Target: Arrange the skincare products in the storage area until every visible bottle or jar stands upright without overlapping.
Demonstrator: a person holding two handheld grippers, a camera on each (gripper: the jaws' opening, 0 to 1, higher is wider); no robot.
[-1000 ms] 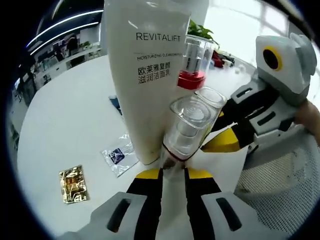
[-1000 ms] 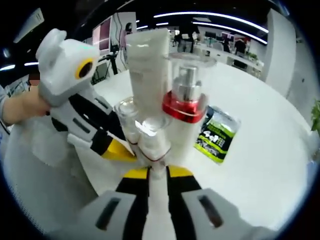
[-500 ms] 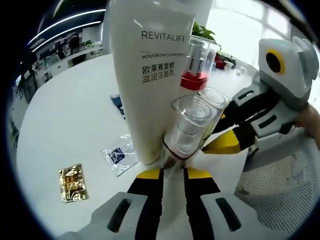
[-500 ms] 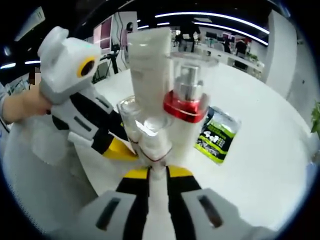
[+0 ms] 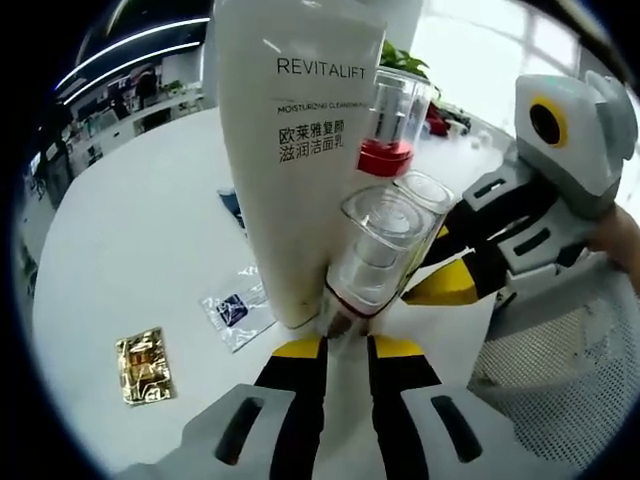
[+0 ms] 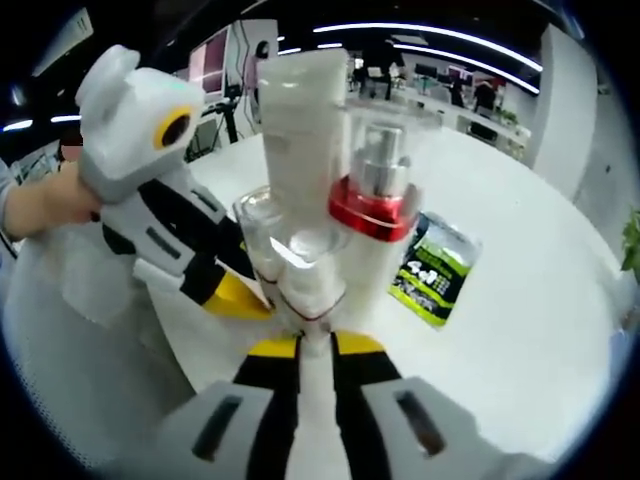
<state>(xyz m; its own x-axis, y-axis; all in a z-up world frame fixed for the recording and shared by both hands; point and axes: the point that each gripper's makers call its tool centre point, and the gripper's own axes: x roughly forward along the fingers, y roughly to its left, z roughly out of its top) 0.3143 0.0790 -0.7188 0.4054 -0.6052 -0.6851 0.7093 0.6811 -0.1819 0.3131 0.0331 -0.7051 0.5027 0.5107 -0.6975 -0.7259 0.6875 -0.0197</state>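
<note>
My left gripper (image 5: 346, 345) is shut on the base of a small clear-capped bottle (image 5: 372, 255), which stands upright. Right behind that bottle rise a tall white Revitalift tube (image 5: 300, 150) and a red-collared pump bottle (image 5: 392, 120). My right gripper (image 5: 520, 225) comes in from the right beside a second small clear-capped bottle (image 5: 425, 195). In the right gripper view, my right gripper (image 6: 314, 345) is shut on that second small bottle (image 6: 308, 268). The left gripper (image 6: 165, 215) comes in from the left at the other small bottle (image 6: 255, 222). The tube (image 6: 300, 130) and the pump bottle (image 6: 378, 195) stand behind.
The products stand on a white mat (image 5: 445, 330) on a round white table (image 5: 130, 250). A gold sachet (image 5: 143, 366) and a clear sachet (image 5: 235, 312) lie to the left. A green sachet (image 6: 435, 268) lies beyond the pump bottle. White mesh (image 5: 545, 370) lies at the right.
Both grippers keep their hold on the small bottles. The left gripper has edged slightly toward the bottles in the right gripper view. The products stand as before.
</note>
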